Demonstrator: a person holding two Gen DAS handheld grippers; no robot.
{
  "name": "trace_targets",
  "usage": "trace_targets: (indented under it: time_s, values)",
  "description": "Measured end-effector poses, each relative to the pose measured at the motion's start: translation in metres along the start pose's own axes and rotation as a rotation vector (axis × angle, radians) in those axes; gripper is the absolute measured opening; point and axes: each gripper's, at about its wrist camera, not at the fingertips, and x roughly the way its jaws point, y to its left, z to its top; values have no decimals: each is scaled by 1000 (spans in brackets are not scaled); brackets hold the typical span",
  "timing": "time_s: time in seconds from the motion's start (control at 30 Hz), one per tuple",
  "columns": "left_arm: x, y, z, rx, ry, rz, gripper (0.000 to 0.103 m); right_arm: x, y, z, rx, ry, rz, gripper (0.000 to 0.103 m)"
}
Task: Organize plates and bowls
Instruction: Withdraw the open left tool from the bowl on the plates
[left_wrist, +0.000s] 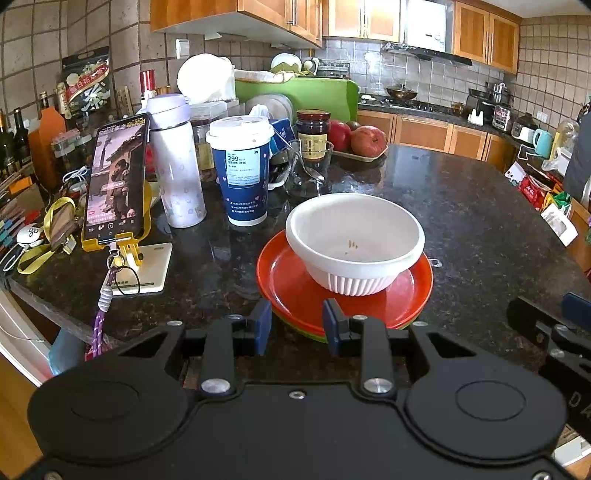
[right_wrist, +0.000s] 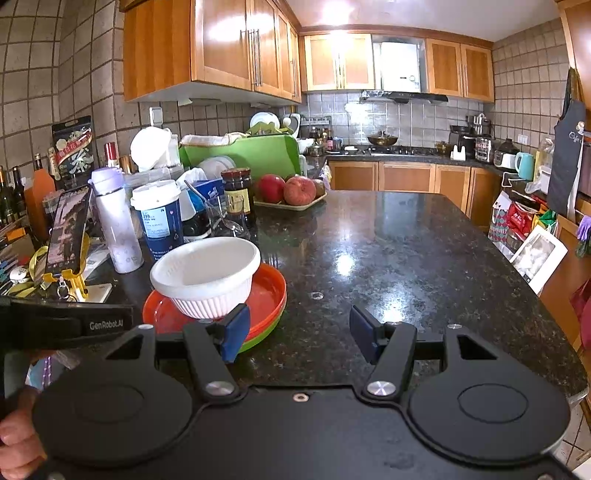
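A white ribbed bowl (left_wrist: 354, 242) sits on a stack of plates, orange (left_wrist: 288, 280) on top and green (left_wrist: 310, 334) below, on the dark granite counter (left_wrist: 461, 221). My left gripper (left_wrist: 297, 326) is open and empty, its blue pads at the near rim of the stack. In the right wrist view the bowl (right_wrist: 207, 271) and the orange plate (right_wrist: 267, 291) lie at the left. My right gripper (right_wrist: 299, 332) is open and empty, its left pad just in front of the stack's right rim.
A blue paper cup (left_wrist: 242, 170), a white bottle (left_wrist: 175, 162), a phone on a yellow stand (left_wrist: 114, 181), a jar (left_wrist: 313, 133), a glass with a spoon (left_wrist: 308, 166) and a tray of apples (left_wrist: 356, 138) crowd the counter's back left. Bags stand beyond the right edge (right_wrist: 524, 229).
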Motion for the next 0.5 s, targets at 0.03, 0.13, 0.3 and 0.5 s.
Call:
trace_targets:
  time_s: [0.03, 0.13, 0.3, 0.5]
  values:
    - [1, -1, 0, 3, 3, 2, 41, 1, 0, 0, -1, 3, 0, 62]
    - [4, -2, 1, 6, 14, 2, 41, 4, -1, 1, -1, 11, 1, 62]
    - [7, -4, 1, 13, 26, -1, 41, 7, -2, 3, -3, 20, 1, 62]
    - [11, -5, 2, 20, 41, -7, 41, 11, -3, 4, -1, 25, 5, 62]
